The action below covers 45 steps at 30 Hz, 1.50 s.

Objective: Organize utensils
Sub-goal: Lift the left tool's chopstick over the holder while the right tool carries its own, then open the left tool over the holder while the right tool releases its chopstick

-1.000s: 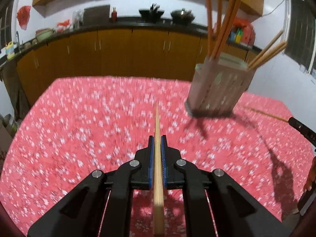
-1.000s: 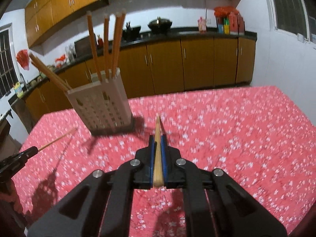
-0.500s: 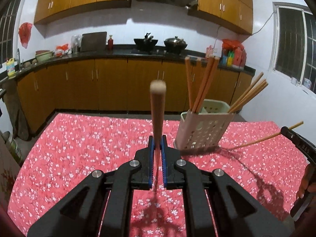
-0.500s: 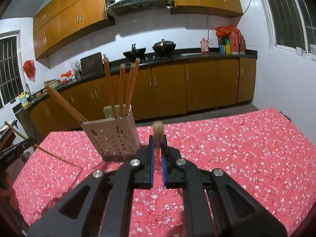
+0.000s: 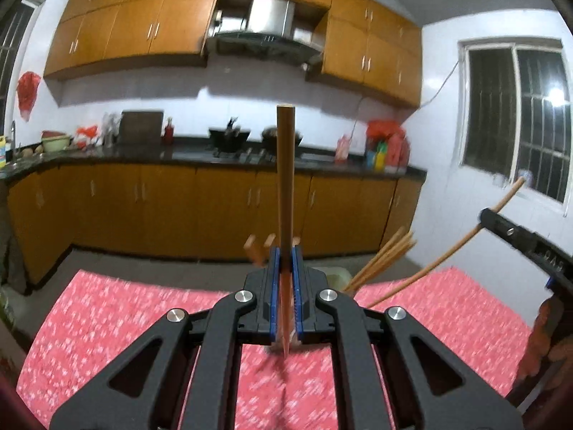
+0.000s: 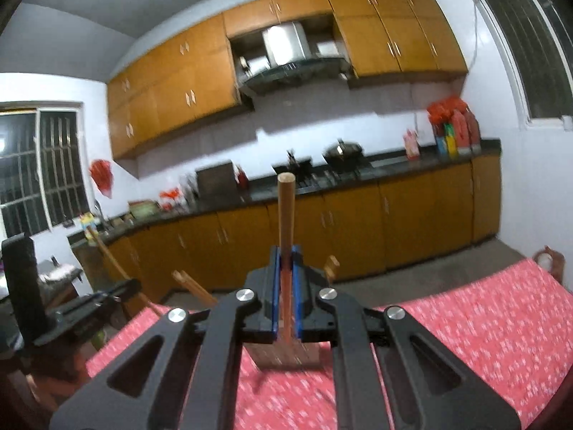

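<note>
Now both my jaws clamp a wooden chopstick (image 5: 285, 179) each (image 6: 286, 211); tip them thin-end down over the pale perforated holder (image 5: 335, 276) before releasing.

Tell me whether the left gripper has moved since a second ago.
Yes. The left gripper, shut on its chopstick, has risen and tipped up: the utensil holder has sunk low behind it, and the upper cabinets now fill the top.

I face white walls (image 5: 250, 86) with wooden upper cabinets (image 5: 132, 32) and a steel hood (image 5: 265, 28) between them. Below runs a dark counter (image 5: 143, 152) on wooden base cabinets (image 5: 161, 208). Barred windows (image 5: 515, 111) sit left and right. The floor (image 6: 447, 272) is grey.
</note>
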Tool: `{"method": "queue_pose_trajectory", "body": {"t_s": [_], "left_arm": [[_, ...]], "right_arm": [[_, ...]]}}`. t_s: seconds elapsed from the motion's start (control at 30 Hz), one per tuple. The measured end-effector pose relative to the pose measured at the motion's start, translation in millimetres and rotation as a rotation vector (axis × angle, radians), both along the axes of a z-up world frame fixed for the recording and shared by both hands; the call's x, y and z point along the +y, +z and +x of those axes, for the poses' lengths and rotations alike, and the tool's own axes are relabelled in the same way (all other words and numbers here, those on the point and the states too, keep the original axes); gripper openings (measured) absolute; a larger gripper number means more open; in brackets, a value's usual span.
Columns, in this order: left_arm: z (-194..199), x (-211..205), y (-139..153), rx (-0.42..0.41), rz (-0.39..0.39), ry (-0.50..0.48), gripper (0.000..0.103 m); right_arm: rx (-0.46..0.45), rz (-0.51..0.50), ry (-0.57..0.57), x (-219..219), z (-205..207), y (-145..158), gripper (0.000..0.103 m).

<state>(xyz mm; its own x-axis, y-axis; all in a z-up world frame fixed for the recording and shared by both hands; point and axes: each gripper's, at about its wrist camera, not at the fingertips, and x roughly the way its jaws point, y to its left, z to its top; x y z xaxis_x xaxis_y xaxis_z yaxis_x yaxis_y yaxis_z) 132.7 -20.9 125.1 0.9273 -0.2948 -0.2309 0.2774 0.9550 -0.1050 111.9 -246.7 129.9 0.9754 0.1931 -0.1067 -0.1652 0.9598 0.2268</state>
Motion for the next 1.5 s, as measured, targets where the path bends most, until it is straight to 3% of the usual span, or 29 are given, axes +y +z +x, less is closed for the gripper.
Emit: {"method": "queue_pose_trajectory", "body": {"t_s": [0.17, 0.4, 0.67, 1.2, 1.23, 1.33, 1.5], "left_arm": [[9.6, -8.4, 23.6, -0.085, -0.059, 0.025, 0.007], [35.0, -24.2, 26.8, -0.142, -0.062, 0.072, 0.007], [62.7, -36.4, -2.1, -0.066, -0.026, 0.079, 0.007], [75.4, -39.2, -17.8, -0.007, -0.017, 0.061, 0.008], [75.3, -38.7, -15.9, -0.012, -0.02, 0.059, 0.012], [68.1, -35.4, -9.4, -0.044, -0.034, 0.068, 0.044], [59.1, -29.3, 0.7, -0.074, -0.047, 0.076, 0.045]], "right_arm": [[-0.059, -0.025, -0.018, 14.9, 13.5, 15.2, 0.008], [-0.017, -0.044, -0.035, 27.2, 49.3, 5.4, 0.008], [0.064, -0.042, -0.024, 28.1, 80.3, -12.5, 0.008], [0.104, -0.05, -0.004, 38.0, 92.3, -24.0, 0.01], [0.096, -0.049, -0.003, 37.8, 90.5, -22.2, 0.013], [0.081, -0.044, -0.006, 35.3, 84.0, -19.8, 0.016], [0.07, -0.044, -0.014, 32.1, 77.1, -17.8, 0.016]]}}
